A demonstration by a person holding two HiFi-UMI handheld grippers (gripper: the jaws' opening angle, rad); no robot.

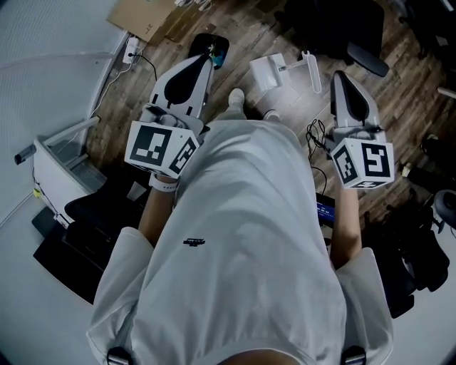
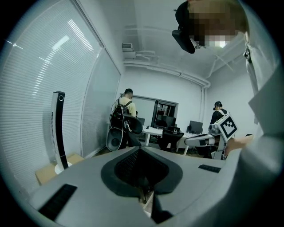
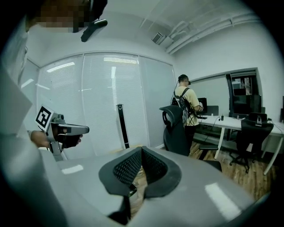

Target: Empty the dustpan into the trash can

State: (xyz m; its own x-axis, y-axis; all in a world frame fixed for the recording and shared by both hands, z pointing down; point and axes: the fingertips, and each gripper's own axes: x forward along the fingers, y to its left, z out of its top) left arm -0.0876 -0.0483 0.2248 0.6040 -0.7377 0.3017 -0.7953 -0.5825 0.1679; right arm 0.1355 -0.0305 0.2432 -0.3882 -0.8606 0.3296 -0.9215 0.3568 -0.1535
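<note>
In the head view a white dustpan (image 1: 269, 71) with a long white handle (image 1: 312, 71) lies on the wood floor ahead of my feet. Left of it stands a small dark container (image 1: 211, 48), which may be the trash can. My left gripper (image 1: 203, 63) is raised at the left and my right gripper (image 1: 339, 75) at the right, both well above the floor and apart from the dustpan. Seen from their own cameras, the left gripper (image 2: 139, 149) and the right gripper (image 3: 141, 149) are each shut with nothing between the pads. Both point out across the room.
Flat cardboard (image 1: 142, 18) lies at the far left beside a glass wall. A white cart (image 1: 57, 160) and black cases stand at my left. A black office chair (image 3: 175, 128), desks and two people (image 2: 126, 111) are further off. Cables (image 1: 317, 135) trail on the floor.
</note>
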